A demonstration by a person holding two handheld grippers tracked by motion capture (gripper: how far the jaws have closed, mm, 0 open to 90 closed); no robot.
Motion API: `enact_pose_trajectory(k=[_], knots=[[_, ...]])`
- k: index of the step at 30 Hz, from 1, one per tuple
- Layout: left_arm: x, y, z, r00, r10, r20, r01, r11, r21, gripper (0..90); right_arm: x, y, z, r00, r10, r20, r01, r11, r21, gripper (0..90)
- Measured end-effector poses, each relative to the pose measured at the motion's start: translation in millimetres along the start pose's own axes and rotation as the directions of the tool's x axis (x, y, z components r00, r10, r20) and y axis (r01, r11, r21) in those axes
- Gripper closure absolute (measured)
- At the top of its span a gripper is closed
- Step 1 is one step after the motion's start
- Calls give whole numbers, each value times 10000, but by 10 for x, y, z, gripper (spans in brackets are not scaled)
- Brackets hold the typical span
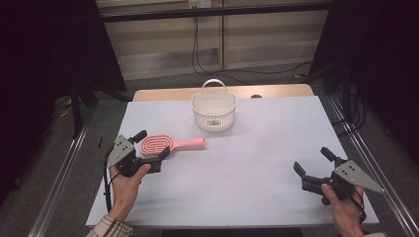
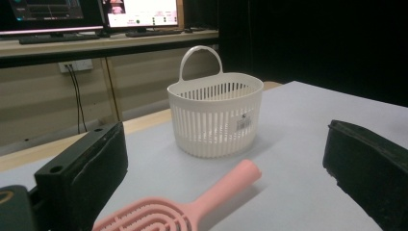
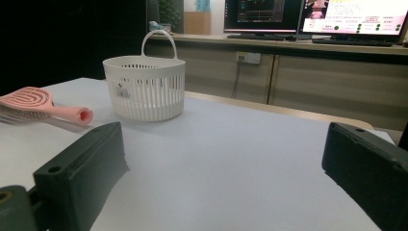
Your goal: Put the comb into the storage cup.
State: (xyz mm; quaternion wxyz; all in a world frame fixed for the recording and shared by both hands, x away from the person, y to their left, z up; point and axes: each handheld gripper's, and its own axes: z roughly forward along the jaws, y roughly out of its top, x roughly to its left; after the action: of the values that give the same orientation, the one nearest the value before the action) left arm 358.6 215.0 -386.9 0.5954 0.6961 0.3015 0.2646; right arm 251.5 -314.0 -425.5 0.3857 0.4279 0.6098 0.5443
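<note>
Both tongs gape wide, holding nothing.
Left tongs (image 1: 152, 143) flank the pink brush (image 1: 170, 144); right tongs (image 1: 313, 161) hover over the counter (image 1: 257, 163).

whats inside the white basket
From above, the white basket shows pale slotted walls and a small label, with no object visible; its near wall hides the bottom nearest the person.

Left gripper (image 1: 152, 144) straddles the pink brush (image 1: 170, 144) head, fingers apart, near the white basket (image 1: 214, 112).
</note>
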Motion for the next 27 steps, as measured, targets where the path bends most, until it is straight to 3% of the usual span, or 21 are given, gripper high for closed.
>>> enact_pose_trajectory(k=[8,14,15,17,27], knots=[[37,59,113,9990,390,-199,-388,9992,87,19,8,1,-1,10000,2,-56,-2,10000,7,8],[76,94,218,9990,314,-315,-310,9994,137,18,12,4,-7,10000,-55,-50,54,10000,-63,12],[104,94,260,9998,152,-125,-150,9998,127,23,15,4,-7,10000,-35,-94,34,10000,-24,11],[132,104,309,9971,641,-402,-633,9978,187,24,15,3,-1,9999,-61,-107,60,10000,-24,11],[202,65,446,9961,699,-541,-701,9975,-12,24,10,-1,3,9999,-99,-91,99,10000,8,11]])
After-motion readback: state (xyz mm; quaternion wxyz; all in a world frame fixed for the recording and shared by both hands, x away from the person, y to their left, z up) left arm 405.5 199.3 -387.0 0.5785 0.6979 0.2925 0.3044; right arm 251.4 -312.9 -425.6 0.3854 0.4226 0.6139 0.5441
